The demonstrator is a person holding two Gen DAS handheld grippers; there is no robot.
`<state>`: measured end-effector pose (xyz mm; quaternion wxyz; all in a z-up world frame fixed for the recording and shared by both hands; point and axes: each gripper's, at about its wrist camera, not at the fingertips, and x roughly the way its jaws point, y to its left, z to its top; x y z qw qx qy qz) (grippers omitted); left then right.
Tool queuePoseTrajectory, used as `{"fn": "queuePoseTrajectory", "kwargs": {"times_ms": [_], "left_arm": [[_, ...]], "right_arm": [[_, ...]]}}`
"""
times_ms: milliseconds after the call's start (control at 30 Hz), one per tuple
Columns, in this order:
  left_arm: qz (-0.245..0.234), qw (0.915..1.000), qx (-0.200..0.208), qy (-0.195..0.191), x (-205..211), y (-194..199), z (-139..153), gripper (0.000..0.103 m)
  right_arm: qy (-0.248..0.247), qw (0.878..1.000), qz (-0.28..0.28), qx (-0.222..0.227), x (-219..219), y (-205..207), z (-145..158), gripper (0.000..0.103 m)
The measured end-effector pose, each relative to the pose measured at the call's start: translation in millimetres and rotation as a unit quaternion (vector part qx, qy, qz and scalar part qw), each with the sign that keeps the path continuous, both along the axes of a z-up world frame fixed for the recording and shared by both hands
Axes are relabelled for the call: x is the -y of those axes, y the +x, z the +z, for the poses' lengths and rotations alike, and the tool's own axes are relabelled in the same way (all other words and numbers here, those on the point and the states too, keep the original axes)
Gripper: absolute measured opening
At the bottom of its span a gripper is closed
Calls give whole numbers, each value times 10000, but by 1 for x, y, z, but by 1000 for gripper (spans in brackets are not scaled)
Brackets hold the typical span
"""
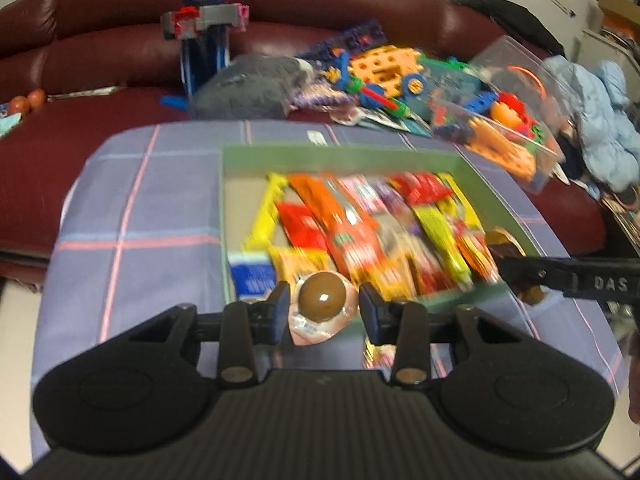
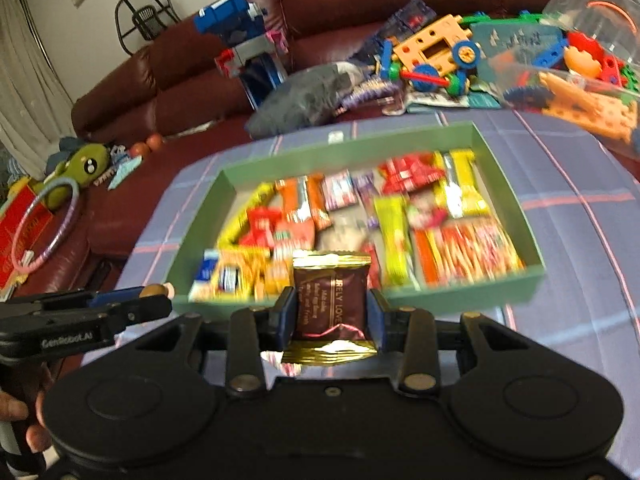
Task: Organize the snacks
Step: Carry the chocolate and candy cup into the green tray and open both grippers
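Plastic toys (image 2: 440,56) crowd behind the seemingly packed snack tray (image 2: 516,280).

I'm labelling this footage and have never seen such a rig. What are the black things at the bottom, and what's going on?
No robot: a person holds a two-finger tool in each hand, with a camera on each looking forward along its fingers. One picture comes from each tool. The left gripper has its jaws around a round brown sweet in clear wrapping. The right gripper clamps a brown and gold packet. Ahead, on a checked cloth, lies a green tray of bright snack packets. Toys sit on the sofa behind.
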<state>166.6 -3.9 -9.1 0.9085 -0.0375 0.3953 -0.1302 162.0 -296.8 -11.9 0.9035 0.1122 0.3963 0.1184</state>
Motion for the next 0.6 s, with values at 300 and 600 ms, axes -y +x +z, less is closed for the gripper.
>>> {"fn": "queuePoseTrajectory", "kwargs": {"times_ms": [300,600], "left_arm": [[199,9996,64,192,-1,91,-2,36],[346,9986,89,391,6,156,-16,37]], "right_arm": [[239,9996,-36,-122,-11,84,-7,37],[314,9990,-95,-297,-17,140,-27,37]]}}
